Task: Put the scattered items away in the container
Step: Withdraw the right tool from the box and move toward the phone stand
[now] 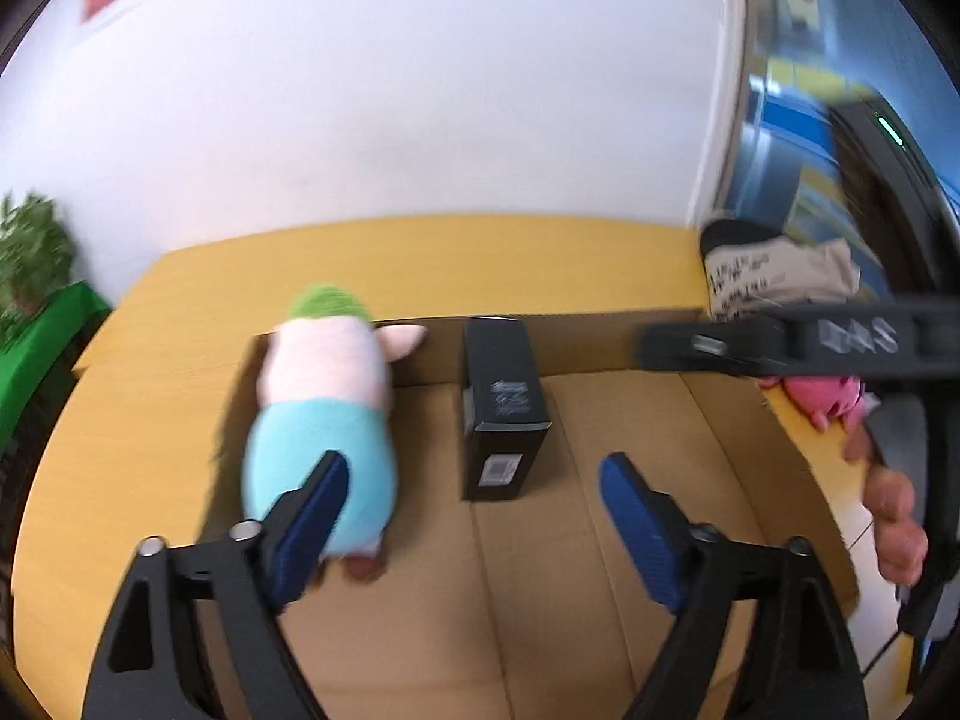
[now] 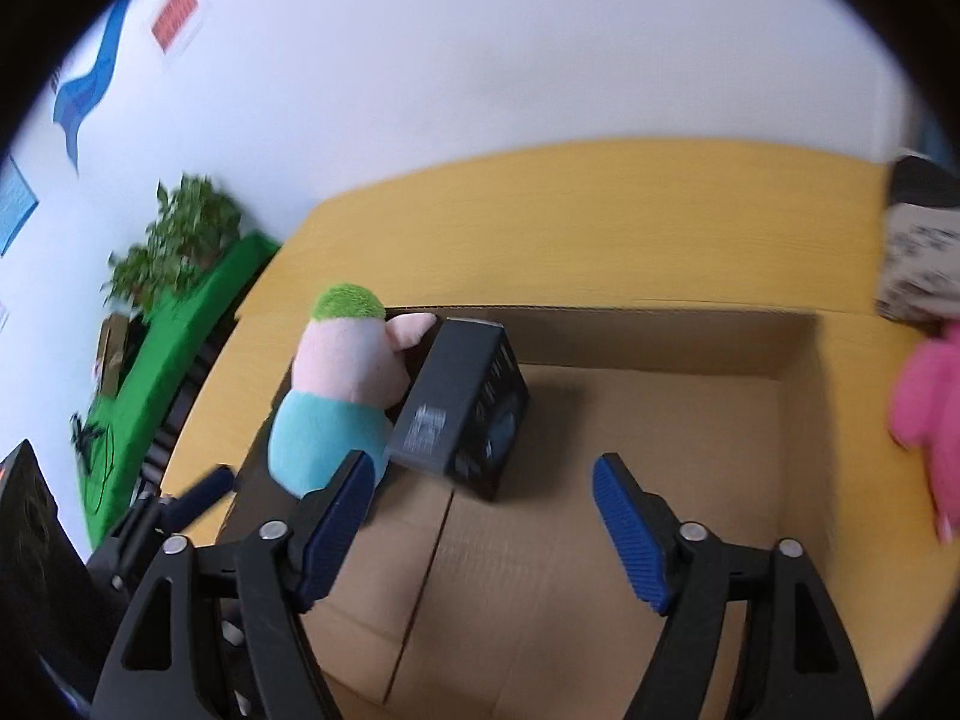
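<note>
The black box (image 1: 505, 414) has a white label too blurry to read. It lies beside the plush toy (image 1: 327, 414) at the cardboard box's (image 1: 600, 336) far-left corner. Left gripper (image 1: 474, 516) and right gripper (image 2: 480, 516) gape wide, holding nothing.

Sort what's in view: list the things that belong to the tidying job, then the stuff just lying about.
Job:
cardboard box
plush with green cap, in the box
black carton, in the box
pink plush, still outside on the table

Lying about:
printed bag
potted plant
green cloth
wall signs
</note>
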`<state>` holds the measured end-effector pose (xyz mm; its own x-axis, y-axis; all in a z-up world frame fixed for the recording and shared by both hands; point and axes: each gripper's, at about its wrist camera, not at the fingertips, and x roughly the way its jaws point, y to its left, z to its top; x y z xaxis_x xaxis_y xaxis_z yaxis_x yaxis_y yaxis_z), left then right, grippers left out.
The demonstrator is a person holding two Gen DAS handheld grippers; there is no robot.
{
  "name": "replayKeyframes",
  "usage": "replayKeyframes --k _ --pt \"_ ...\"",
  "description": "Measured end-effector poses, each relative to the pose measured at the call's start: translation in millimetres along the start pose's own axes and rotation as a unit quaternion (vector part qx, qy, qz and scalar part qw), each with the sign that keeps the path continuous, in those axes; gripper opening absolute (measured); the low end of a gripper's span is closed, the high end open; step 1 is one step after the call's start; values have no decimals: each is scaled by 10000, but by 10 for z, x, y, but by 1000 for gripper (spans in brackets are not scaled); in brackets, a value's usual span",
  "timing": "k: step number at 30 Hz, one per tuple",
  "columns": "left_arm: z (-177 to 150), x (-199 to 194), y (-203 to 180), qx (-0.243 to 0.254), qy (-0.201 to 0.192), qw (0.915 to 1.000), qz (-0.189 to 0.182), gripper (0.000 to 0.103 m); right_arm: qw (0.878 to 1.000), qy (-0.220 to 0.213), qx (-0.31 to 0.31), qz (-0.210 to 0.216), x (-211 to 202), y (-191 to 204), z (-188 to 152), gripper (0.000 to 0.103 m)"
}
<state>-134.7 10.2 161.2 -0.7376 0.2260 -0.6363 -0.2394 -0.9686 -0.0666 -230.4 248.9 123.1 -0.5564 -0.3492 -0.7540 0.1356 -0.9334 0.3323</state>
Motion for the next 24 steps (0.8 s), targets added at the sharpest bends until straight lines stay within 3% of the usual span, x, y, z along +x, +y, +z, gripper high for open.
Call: replayKeyframes --k 1,3,7,11,17,24 --pt "-85 -107 141 11 -60 10000 28 95 9999 -76 -12 -98 -112 34 -119 78" --pt "-253 17 -20 46 -264 9996 89 98 9989 -251 -73 -378 -358 162 -441 78" --pt "-548 -509 30 -81 -666 9977 -34 103 9947 -668 -191 -755 -788 409 -1159 78" --pt "-861 -709 18 -9 -676 9977 31 103 9915 -620 -313 -1099 -969 611 -1694 78" --pt "-1106 -994 -33 110 -840 9964 74 103 9848 -790 -659 -1403 -1220 903 -2049 78" --pt "-1151 -1242 -280 150 -1060 9943 16 103 9842 -894 -770 -1316 -1417 1032 -2252 78"
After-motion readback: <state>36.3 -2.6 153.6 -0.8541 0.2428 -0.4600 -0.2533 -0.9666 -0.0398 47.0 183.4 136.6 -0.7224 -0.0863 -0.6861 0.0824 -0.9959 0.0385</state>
